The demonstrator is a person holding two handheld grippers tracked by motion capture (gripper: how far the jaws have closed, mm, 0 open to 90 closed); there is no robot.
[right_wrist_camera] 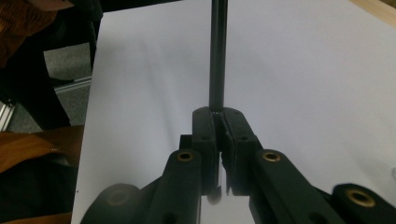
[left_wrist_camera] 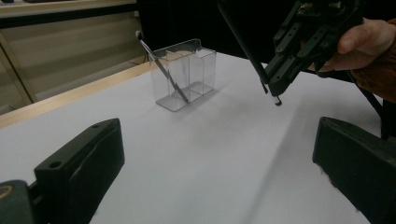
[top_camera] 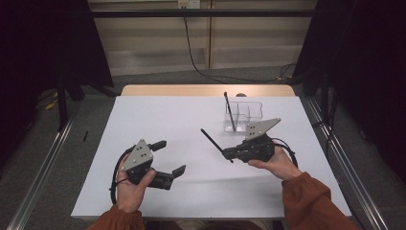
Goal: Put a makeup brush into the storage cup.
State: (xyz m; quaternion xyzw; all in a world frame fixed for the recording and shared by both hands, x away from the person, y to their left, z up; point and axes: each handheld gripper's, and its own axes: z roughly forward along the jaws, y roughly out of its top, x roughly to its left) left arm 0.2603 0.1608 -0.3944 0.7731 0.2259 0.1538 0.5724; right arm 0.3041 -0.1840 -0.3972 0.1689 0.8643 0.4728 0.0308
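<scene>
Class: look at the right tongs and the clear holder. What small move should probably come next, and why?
Probably carry the right tongs toward the clear holder. They are shut on a black pen held above the table, and one pen already stands in the holder, whose other compartments look free.

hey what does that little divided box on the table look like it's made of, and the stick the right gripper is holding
The box looks like clear hard plastic, glossy: you see straight through its walls and dividers, and the edges catch light. The stick in the right gripper looks like smooth dark plastic, perhaps coated metal; it is thin, straight and slightly shiny.
</scene>
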